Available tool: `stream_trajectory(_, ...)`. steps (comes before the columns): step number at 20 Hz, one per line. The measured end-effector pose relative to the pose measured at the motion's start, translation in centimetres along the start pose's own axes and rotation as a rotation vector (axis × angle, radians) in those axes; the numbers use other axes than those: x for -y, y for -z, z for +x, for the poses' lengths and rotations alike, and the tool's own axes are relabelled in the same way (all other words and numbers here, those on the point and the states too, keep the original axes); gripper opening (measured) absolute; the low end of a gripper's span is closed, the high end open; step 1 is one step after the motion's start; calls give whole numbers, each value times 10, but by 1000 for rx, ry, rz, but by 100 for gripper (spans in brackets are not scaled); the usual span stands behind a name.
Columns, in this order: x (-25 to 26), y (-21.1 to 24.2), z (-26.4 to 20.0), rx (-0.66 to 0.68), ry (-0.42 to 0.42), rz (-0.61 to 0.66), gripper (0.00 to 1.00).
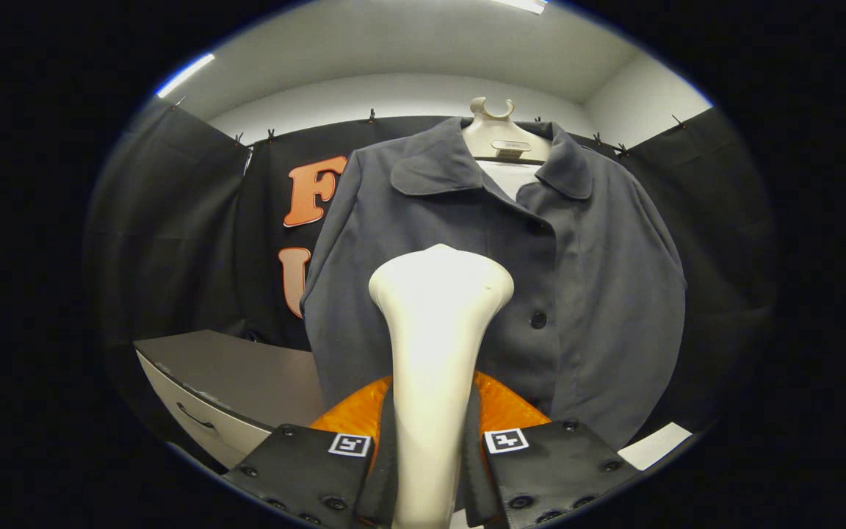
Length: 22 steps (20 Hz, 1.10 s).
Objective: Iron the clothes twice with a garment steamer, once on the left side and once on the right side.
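A dark grey button-up jacket [584, 294] hangs on a pale hanger [500, 136] against the booth wall, straight ahead. My gripper [430, 463] is shut on the handle of a white garment steamer [438, 308], both fingers pressing its sides. The steamer's wide head rises ahead of the fingers and stands in front of the jacket's left half, below the collar. I cannot tell whether the head touches the cloth. An orange part of the steamer [500, 408] shows behind the handle, just above the fingers.
A grey cabinet with a drawer [225, 382] stands low to the left of the jacket. A white flat piece [654, 444] lies low on the right. Black cloth walls close in the back and both sides.
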<state>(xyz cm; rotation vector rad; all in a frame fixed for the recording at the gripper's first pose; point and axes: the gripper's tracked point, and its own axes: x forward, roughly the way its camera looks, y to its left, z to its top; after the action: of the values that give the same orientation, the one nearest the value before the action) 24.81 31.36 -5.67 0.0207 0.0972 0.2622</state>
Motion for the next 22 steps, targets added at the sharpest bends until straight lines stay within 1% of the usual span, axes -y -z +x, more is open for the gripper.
stream_trajectory(8,4,40,-15,-45,8,11,42)
stream_trajectory(15,8,63,-26,-72,27,23,42)
stream_trajectory(22,6,96,-40,-112,23,29,42)
